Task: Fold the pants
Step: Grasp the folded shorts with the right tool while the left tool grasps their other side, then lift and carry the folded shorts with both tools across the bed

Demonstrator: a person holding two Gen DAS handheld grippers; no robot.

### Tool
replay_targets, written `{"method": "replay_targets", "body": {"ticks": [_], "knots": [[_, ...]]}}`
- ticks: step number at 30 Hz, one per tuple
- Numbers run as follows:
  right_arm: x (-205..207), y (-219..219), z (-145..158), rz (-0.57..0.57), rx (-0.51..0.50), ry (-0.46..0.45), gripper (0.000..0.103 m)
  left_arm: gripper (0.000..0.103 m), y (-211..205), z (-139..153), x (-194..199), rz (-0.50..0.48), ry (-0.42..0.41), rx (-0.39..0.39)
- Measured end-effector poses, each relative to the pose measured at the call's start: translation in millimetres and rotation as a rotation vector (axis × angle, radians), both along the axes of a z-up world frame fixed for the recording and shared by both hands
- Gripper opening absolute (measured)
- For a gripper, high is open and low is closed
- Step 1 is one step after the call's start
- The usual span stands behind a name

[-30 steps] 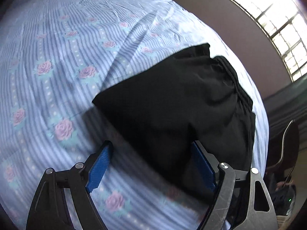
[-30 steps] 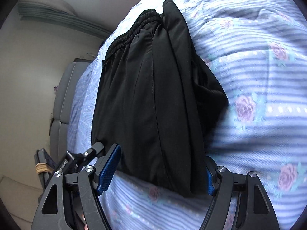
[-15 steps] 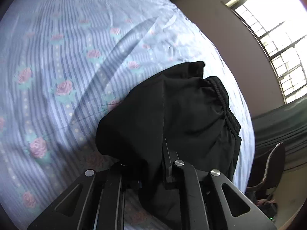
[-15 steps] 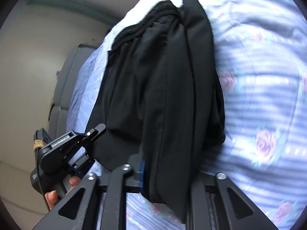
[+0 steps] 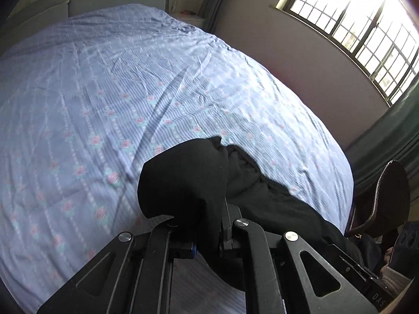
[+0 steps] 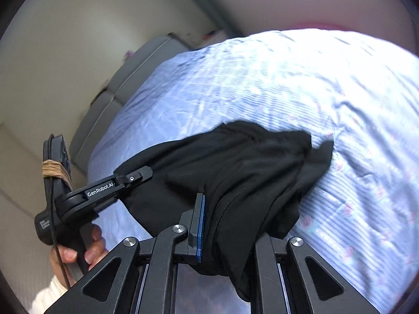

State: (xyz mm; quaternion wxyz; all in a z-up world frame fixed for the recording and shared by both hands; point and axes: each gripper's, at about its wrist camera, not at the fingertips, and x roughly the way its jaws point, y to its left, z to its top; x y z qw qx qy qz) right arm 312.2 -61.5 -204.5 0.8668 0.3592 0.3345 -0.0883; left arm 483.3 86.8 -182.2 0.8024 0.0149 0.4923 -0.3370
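Blue flowery sheets cover the big bed (image 5: 131,78) by the window (image 5: 366,34). On its near side the black pants (image 6: 248,172) are bunched up and partly lifted. The left gripper (image 5: 207,238) and the right gripper (image 6: 227,238) each pinch a bunch of cloth. I think one more fold is just starting, and laying the pants flat comes after.

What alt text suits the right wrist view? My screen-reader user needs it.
The right gripper is clamped on bunched black pants lifted over a blue floral bedsheet. At left, the left gripper also grips the fabric.
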Motion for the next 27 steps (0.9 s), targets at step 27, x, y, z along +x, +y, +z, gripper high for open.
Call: {"method": "replay_targets", "body": {"ticks": [27], "knots": [[-107.6,220.3,182.2,0.759,-0.086,-0.114,0.013,0.011,313.8,170.3,-237.4,0.59,-0.102,-0.14]]}}
